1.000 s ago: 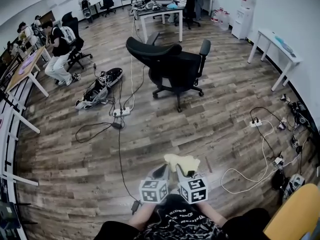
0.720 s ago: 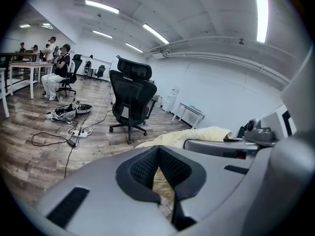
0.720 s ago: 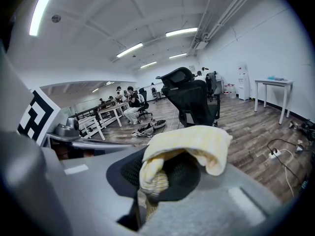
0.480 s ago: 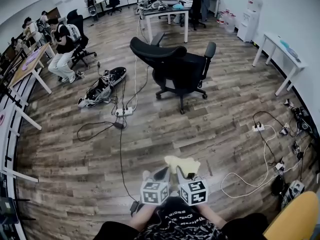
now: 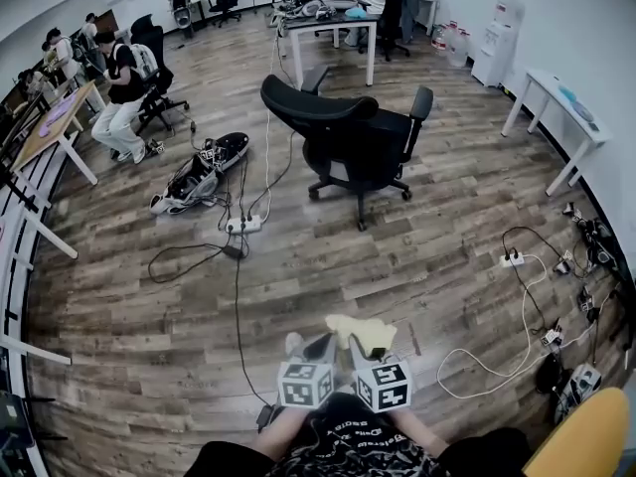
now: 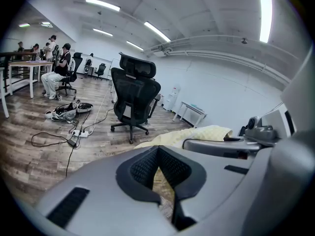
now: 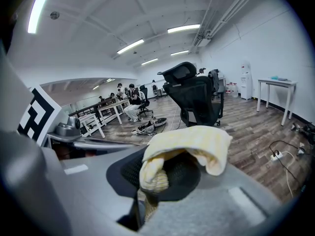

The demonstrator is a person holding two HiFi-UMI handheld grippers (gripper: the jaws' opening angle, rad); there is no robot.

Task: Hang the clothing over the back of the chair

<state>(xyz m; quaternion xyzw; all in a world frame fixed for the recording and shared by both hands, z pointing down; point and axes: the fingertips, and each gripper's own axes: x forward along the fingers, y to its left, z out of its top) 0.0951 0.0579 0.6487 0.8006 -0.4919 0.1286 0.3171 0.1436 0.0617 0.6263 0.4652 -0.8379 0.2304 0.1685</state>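
Observation:
A pale yellow garment [image 5: 360, 332] is bunched over the tips of both grippers, low in the head view. My right gripper [image 5: 362, 350] is shut on it. In the right gripper view the cloth [image 7: 192, 141] drapes over the jaws of the right gripper [image 7: 157, 173]. My left gripper [image 5: 320, 348] sits close beside it, jaws together, with yellow fabric [image 6: 197, 134] showing in the narrow gap of the left gripper [image 6: 158, 154]. The black office chair [image 5: 348, 132] stands well ahead on the wood floor, apart from both grippers, and shows as the chair [image 6: 133, 95] and the chair [image 7: 197, 97].
Cables and a power strip [image 5: 243, 225] trail across the floor between me and the chair. A bag [image 5: 194, 177] lies to the left, more cords [image 5: 517, 296] to the right. A white table [image 5: 556, 97] stands at the right, and people sit at desks [image 5: 119, 97] at the far left.
Both grippers have shifted slightly forward and down together with the yellow garment. Their grip looks unchanged, and the chair has not moved.

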